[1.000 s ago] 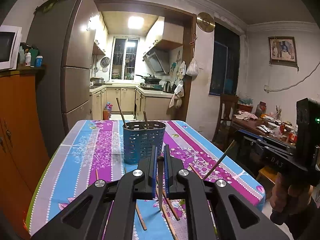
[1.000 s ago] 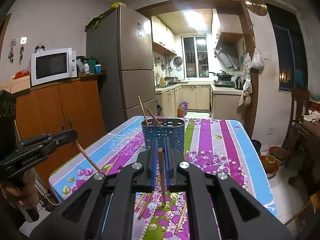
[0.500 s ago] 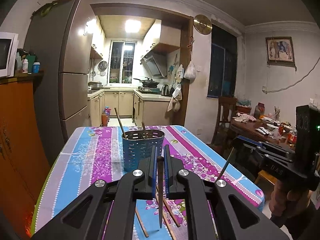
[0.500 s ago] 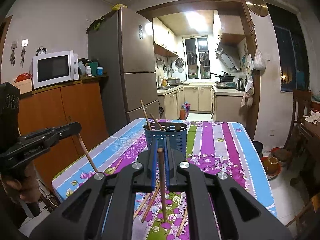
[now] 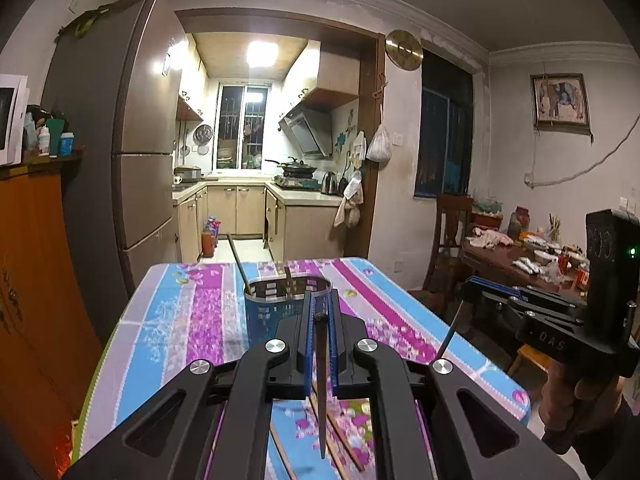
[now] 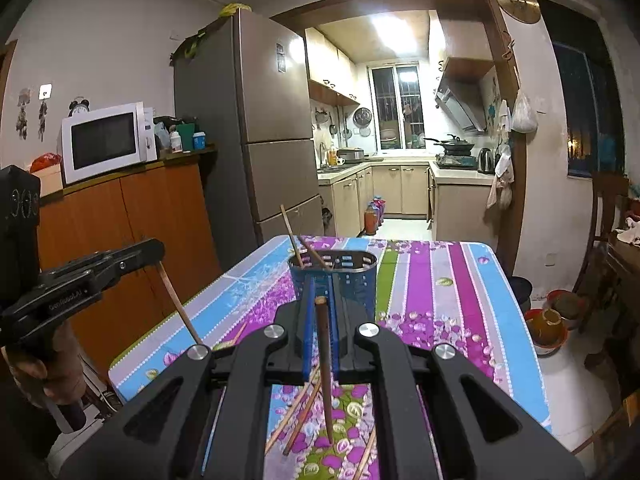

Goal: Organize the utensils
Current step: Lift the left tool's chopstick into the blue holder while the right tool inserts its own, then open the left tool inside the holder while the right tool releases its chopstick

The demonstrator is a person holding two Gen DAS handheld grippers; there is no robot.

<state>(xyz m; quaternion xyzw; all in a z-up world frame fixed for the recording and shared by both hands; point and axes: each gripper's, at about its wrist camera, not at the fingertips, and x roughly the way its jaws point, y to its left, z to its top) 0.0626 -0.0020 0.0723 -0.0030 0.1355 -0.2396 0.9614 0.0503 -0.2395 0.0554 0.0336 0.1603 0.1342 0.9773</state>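
A blue perforated utensil holder [image 5: 272, 310] [image 6: 352, 280] stands mid-table with two chopsticks in it. My left gripper [image 5: 320, 316] is shut on a dark chopstick [image 5: 321, 380] that hangs point down, held above the table short of the holder. My right gripper [image 6: 320, 300] is shut on a brown chopstick [image 6: 326, 368], also point down. Each gripper shows in the other's view, the right one [image 5: 466, 292] and the left one [image 6: 158, 252], with its chopstick. Several loose chopsticks [image 6: 300, 420] lie on the cloth below.
The table has a striped floral cloth [image 5: 192, 320]. An orange cabinet [image 6: 132, 216] with a microwave [image 6: 106, 142] and a fridge [image 6: 260, 136] stand left. A wooden chair [image 5: 450, 236] and a cluttered side table [image 5: 520, 248] stand right. The kitchen lies behind.
Both grippers have risen with their chopsticks; the holder and table sit lower in both views. The grips are unchanged.
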